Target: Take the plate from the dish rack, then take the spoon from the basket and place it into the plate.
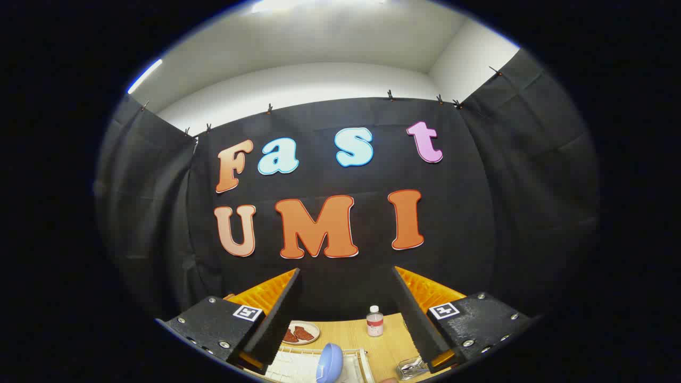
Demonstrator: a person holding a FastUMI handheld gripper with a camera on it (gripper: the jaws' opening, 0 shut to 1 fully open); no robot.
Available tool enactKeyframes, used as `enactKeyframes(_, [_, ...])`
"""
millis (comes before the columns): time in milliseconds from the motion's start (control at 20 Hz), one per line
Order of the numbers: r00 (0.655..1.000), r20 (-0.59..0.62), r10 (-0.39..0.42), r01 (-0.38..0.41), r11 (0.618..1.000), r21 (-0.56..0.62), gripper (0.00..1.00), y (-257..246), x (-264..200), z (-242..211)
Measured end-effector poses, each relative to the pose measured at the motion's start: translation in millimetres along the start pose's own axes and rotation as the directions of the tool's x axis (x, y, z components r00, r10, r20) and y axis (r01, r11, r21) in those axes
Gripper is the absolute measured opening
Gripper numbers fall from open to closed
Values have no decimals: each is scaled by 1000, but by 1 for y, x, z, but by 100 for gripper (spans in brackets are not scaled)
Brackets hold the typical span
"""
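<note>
Plate (330,363): blue, round and smooth; it stands on edge in the rack, between the two fingers and below them, its rim tilted a little toward the right finger.
Plate axis: the disc runs upright, face turned partly sideways; which face is toward the camera cannot be told.
Rack (298,367): pale wire frame with a whitish tray, sitting on the table just ahead of the fingers.
Gripper (346,279): fingers spread wide apart, released, grasping nothing; it is held high, aimed at the wall.
Table (346,332): light wood with a straight grain, running back to the black cloth.
Saucer (300,333): small, pale, round, with reddish-brown pieces on it, beyond the rack near the left finger.
Bottle (374,321): small, clear, white cap, upright at the table's back.
Clear object (412,368): glassy, beside the right finger; its kind cannot be told.
Room: black cloth walls clipped along the top, white wall and ceiling above.
</note>
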State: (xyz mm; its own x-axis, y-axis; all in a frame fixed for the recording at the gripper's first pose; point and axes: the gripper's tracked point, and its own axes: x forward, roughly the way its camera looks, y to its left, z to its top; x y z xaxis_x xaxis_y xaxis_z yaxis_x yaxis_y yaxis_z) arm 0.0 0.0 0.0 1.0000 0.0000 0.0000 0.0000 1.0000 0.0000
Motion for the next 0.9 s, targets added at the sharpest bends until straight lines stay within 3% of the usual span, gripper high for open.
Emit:
enactKeyframes(200, [998,-33,53,-55,997,-56,98,7,-7,-2])
enactKeyframes(500, [989,-31,145,-145,989,-18,98,0,1,15])
enactKeyframes(650, [990,-25,137,-139,987,-84,98,-22,13,14])
enactKeyframes(900, [982,-127,140,-149,987,-64,98,-36,14,-22])
